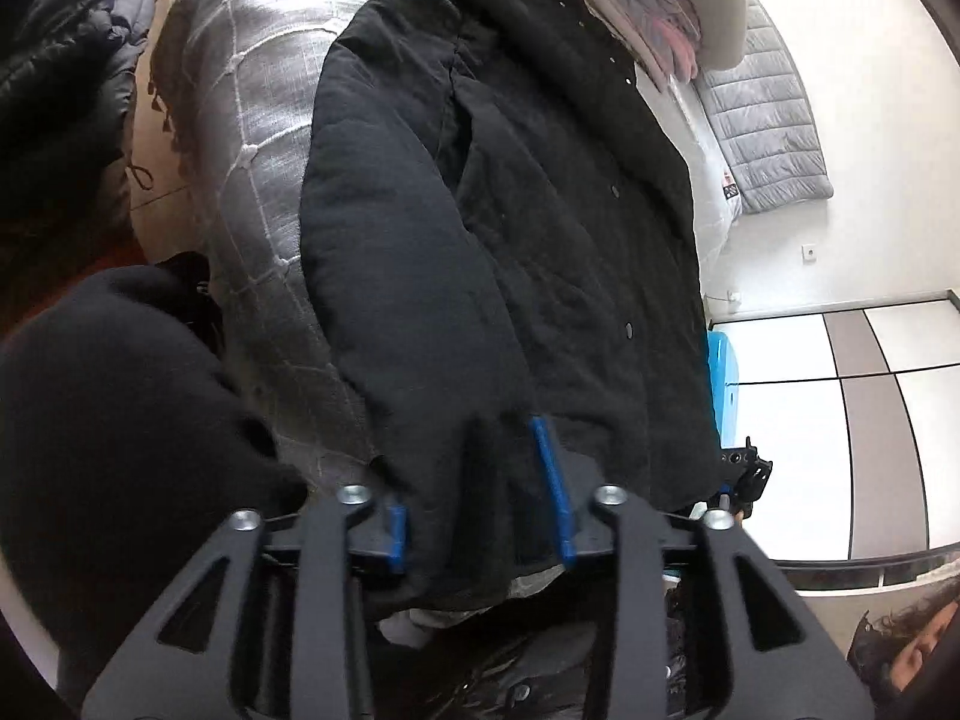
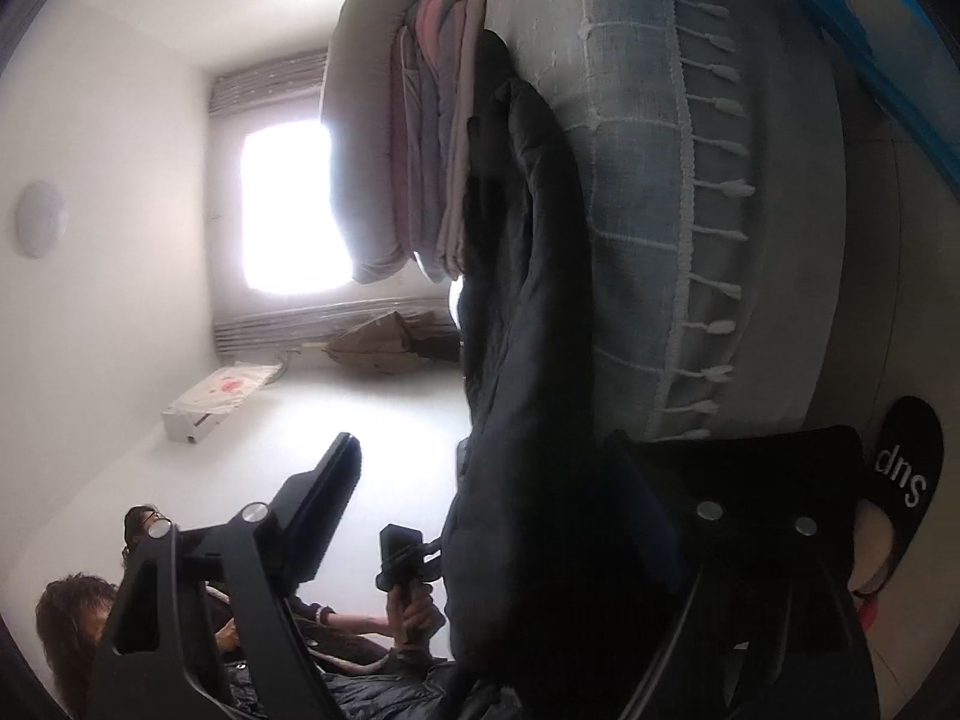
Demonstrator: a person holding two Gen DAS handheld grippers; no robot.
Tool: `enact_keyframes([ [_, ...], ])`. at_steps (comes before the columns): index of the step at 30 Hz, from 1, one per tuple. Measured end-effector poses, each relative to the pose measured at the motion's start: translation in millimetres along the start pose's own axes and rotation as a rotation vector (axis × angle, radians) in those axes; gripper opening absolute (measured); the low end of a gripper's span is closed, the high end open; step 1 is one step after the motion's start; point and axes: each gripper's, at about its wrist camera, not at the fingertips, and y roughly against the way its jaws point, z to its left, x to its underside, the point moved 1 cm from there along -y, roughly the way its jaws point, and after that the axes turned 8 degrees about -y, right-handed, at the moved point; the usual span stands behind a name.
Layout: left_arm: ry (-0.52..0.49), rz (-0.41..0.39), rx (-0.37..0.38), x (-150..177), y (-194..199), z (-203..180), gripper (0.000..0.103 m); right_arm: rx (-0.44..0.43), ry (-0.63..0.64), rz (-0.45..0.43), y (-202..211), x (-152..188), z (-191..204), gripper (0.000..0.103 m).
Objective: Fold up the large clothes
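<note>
A large black padded coat [image 1: 510, 192] with snap buttons lies spread on a grey checked blanket [image 1: 258, 120] on the bed. My left gripper [image 1: 480, 510], with blue finger pads [image 1: 555, 492], is closed on the coat's near hem, fabric bunched between the pads. In the right wrist view the coat [image 2: 528, 360] hangs in a thick fold between the fingers of my right gripper [image 2: 492, 480]. The black left finger [image 2: 324, 498] stands well apart from the right one, with coat fabric filling the gap. The right gripper also shows small in the left wrist view [image 1: 744, 468].
A stack of folded grey and pink bedding [image 1: 648, 6] lies at the bed's far end, also in the right wrist view [image 2: 420, 138]. A dark puffer jacket [image 1: 66, 60] lies at left. A black slipper [image 2: 906, 462] is on the floor. The person's head [image 2: 72, 624] is nearby.
</note>
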Motion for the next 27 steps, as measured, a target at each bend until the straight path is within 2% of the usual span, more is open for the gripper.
enact_keyframes([
  [3, 0.003, -0.022, -0.011, 0.1, -3.5, 3.4, 0.038, 0.028, 0.026, 0.025, -5.1, 2.1, 6.9, 0.080],
  [5, 0.004, -0.064, 0.008, 1.5, -0.3, 5.4, 0.020, 0.057, 0.060, 0.037, -11.1, 6.6, 12.8, 0.080],
  [6, 0.003, -0.082, 0.018, 1.8, -1.7, 7.1, 0.017, 0.063, 0.074, 0.034, -13.3, 7.8, 14.1, 0.077],
  [7, 0.003, -0.099, 0.023, 3.8, 0.6, 7.4, 0.014, 0.072, 0.083, 0.028, -12.8, 9.5, 15.9, 0.052],
  [8, -0.002, -0.121, 0.023, 5.9, 5.4, 7.3, 0.013, 0.094, 0.078, 0.011, -11.4, 10.3, 14.8, 0.017],
  [9, -0.003, -0.139, 0.026, 6.9, 8.4, 7.1, 0.012, 0.089, 0.065, -0.003, -9.3, 10.2, 13.2, 0.013],
  [12, 0.002, -0.175, 0.039, 6.3, 13.3, 2.1, 0.011, 0.077, 0.072, -0.039, -7.6, 14.4, 13.8, 0.011],
  [15, 0.000, -0.221, 0.086, 1.5, 20.9, -9.2, 0.010, 0.014, 0.083, -0.063, -9.1, 19.7, 25.2, 0.010],
  [20, -0.063, -0.317, 0.154, -6.5, 45.1, -56.4, 0.009, -0.090, 0.146, -0.066, -8.1, 32.8, 56.9, 0.010],
  [24, -0.092, -0.382, 0.180, 3.5, 68.3, -84.2, 0.006, -0.151, 0.184, -0.064, -0.8, 43.1, 79.4, 0.010],
  [27, -0.097, -0.430, 0.226, 12.0, 88.7, -94.2, 0.005, -0.180, 0.190, -0.064, 7.3, 51.0, 85.9, 0.010],
])
